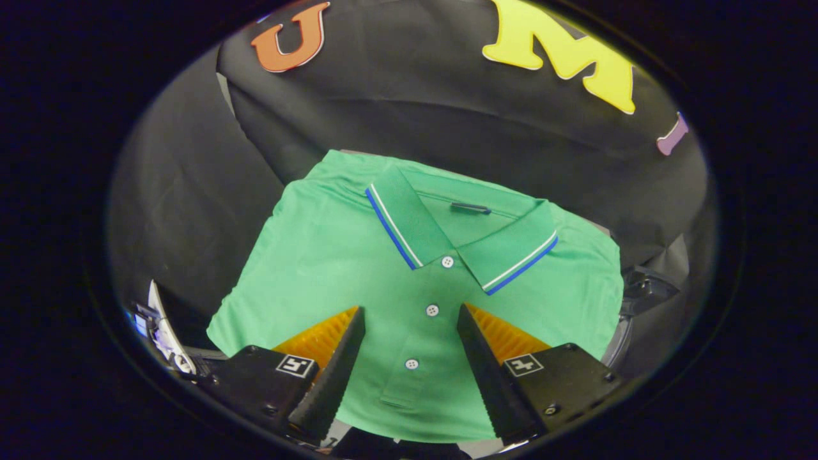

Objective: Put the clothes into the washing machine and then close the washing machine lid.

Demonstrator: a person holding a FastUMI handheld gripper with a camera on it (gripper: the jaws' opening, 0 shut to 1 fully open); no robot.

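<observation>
A green polo shirt (332,255) lies spread flat and fills the middle of the frame, its front facing up. Its collar (409,220) sits in the upper centre, folded open, with a white and a blue stripe running along each edge. Below the collar a short placket runs straight down toward the bottom of the frame, carrying three small white buttons (432,310) in a line.

The gripper (411,314) enters from the bottom of the frame, and its two fingers (339,364) stand spread wide apart, released, with nothing clasped between them. The placket and the lower two buttons lie in the open gap between the fingers. Whether the fingertips touch the fabric cannot be told.

Behind the shirt, across the top and left of the frame, hangs the dark cloth wall (447,115) of the booth. At the right edge of the shirt, a curved dark rim (629,313) of some object peeks out; what it is cannot be told. At the lower left, beside the left finger, a small cluttered white and dark shape (163,326) shows, too small to identify.
</observation>
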